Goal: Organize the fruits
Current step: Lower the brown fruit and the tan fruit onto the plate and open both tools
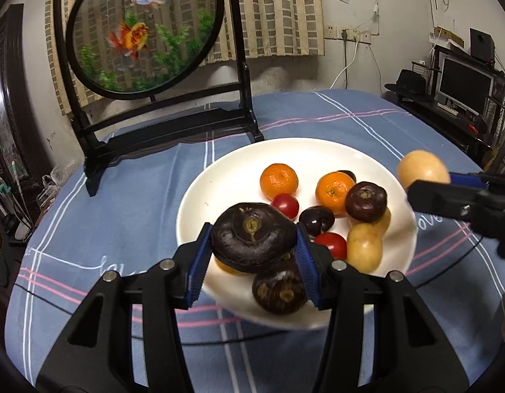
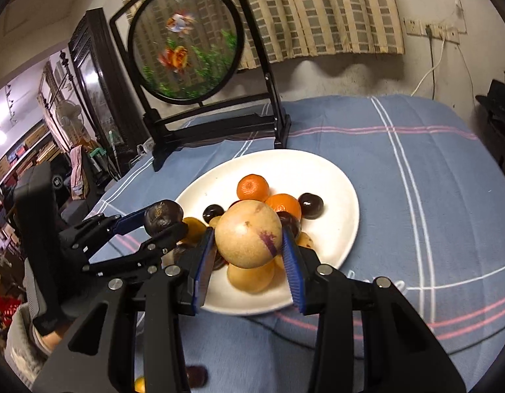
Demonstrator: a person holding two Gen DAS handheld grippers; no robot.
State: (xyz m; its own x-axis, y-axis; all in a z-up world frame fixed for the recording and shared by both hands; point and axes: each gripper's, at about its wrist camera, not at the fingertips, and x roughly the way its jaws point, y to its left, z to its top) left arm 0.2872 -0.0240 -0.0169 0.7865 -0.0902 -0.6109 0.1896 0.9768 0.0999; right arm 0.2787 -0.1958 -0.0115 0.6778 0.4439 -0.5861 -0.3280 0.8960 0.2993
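Note:
A white plate (image 1: 226,177) on the blue tablecloth holds two oranges (image 1: 279,181), red cherry tomatoes (image 1: 285,205), several dark round fruits (image 1: 366,201) and yellow fruits (image 1: 364,247). My left gripper (image 1: 252,240) is shut on a dark purple-brown fruit (image 1: 252,235) and holds it above the plate's near edge. My right gripper (image 2: 249,249) is shut on a large yellow fruit (image 2: 248,234) with a purple streak, held above the plate (image 2: 331,177). The right gripper also shows in the left wrist view (image 1: 426,180), over the plate's right rim.
A black-framed round goldfish screen (image 1: 144,29) stands at the table's far left. The blue plaid cloth (image 1: 334,114) covers the table. A desk with a monitor (image 1: 465,85) stands to the right. Two small fruits lie below the right gripper (image 2: 196,375).

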